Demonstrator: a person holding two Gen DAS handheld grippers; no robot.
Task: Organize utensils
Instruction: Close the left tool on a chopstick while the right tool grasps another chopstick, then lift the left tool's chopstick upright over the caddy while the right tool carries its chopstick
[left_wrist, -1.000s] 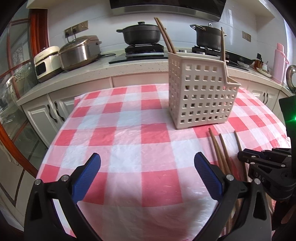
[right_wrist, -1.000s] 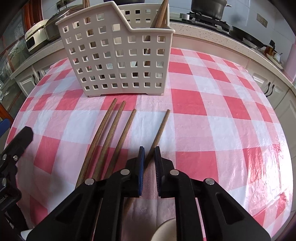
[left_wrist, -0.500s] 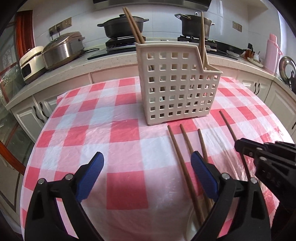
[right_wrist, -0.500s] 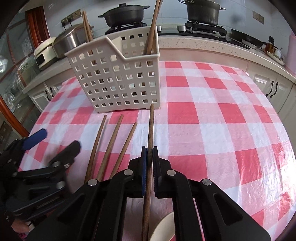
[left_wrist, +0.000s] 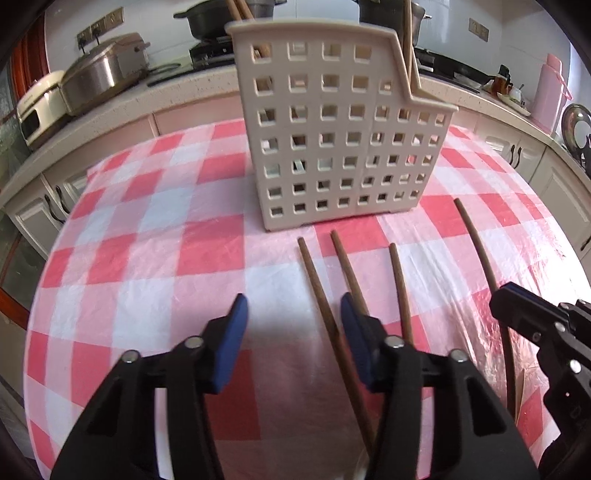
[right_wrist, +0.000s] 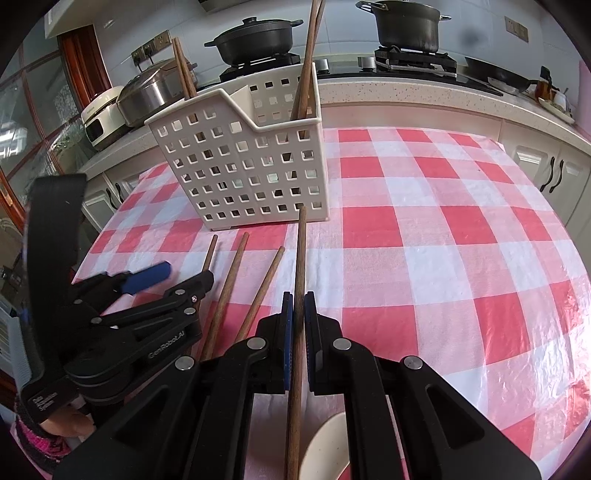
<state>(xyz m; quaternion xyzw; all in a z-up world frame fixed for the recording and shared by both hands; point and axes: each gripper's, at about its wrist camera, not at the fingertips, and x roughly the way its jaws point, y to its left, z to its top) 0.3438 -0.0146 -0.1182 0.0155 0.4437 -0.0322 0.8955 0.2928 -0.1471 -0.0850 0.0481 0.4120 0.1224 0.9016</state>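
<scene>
The right tongs are clamped on one chopstick, as they were half a second ago; its far tip now sits higher in the right wrist view, against the foot of the white basket at 12 o'clock. The left tongs have just been closing from wide apart to about half open. A second ago only checked cloth lay between them; now the leftmost chopstick on the counter runs between the blue pads, close to the right one, with no pad pressing on it. Two more chopsticks lie loose at 1 o'clock from those tongs. The basket looms larger in the left wrist view than before, with chopsticks standing in it.
</scene>
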